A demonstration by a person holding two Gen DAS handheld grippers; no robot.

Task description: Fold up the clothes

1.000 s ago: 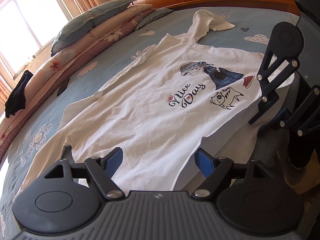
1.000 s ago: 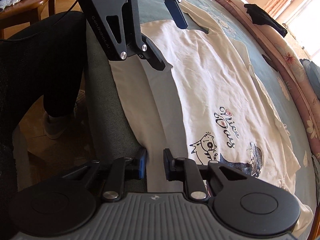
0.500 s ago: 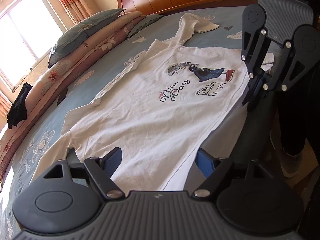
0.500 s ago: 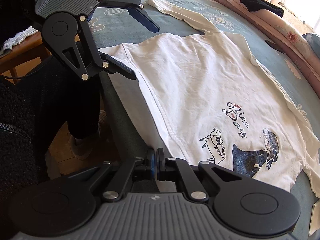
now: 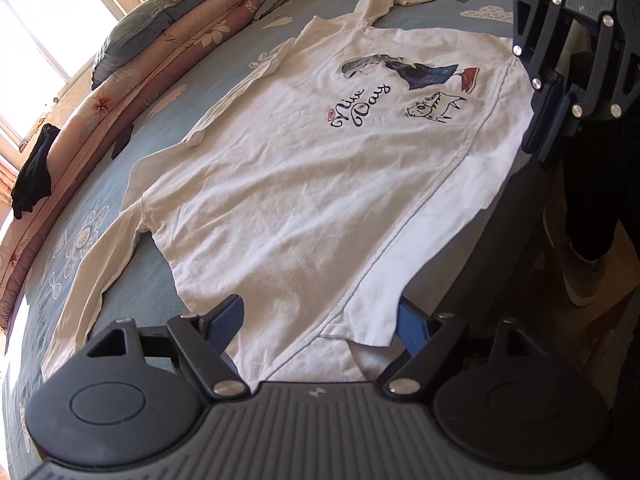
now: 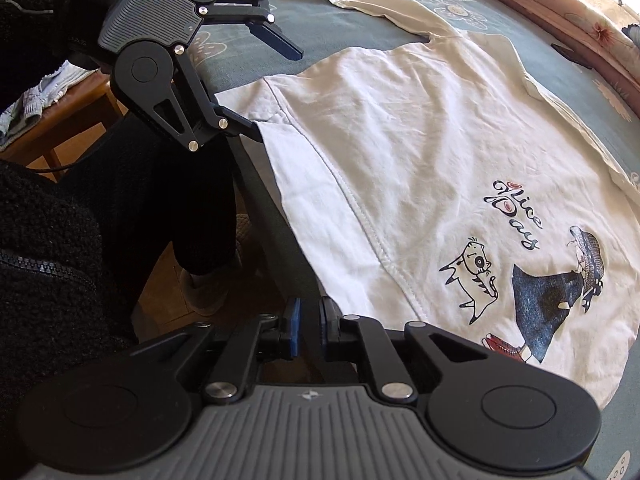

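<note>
the left gripper (image 5: pixel 320 326) sits at six o'clock in its own view, blue pads spread wide, straddling the hem corner of the white long-sleeved shirt (image 5: pixel 304 184) without closing on it. in the right wrist view the right gripper (image 6: pixel 309 330) is also low at six o'clock, fingers nearly together with a narrow gap, at the shirt's near edge – whether cloth sits between them i cannot tell. the shirt lies print-up and spread flat on the blue flowered bedsheet (image 5: pixel 132 276), its near side draped over the bed edge, one sleeve out at eight o'clock, the other bunched at one o'clock. judging by this, the step is taking hold of the near side; next, both pairs of fingers must pinch cloth. half a second ago the right fingers were tighter together and the left gripper stood farther from the hem – beyond, pillows (image 5: pixel 168 36) at eleven o'clock.
</note>
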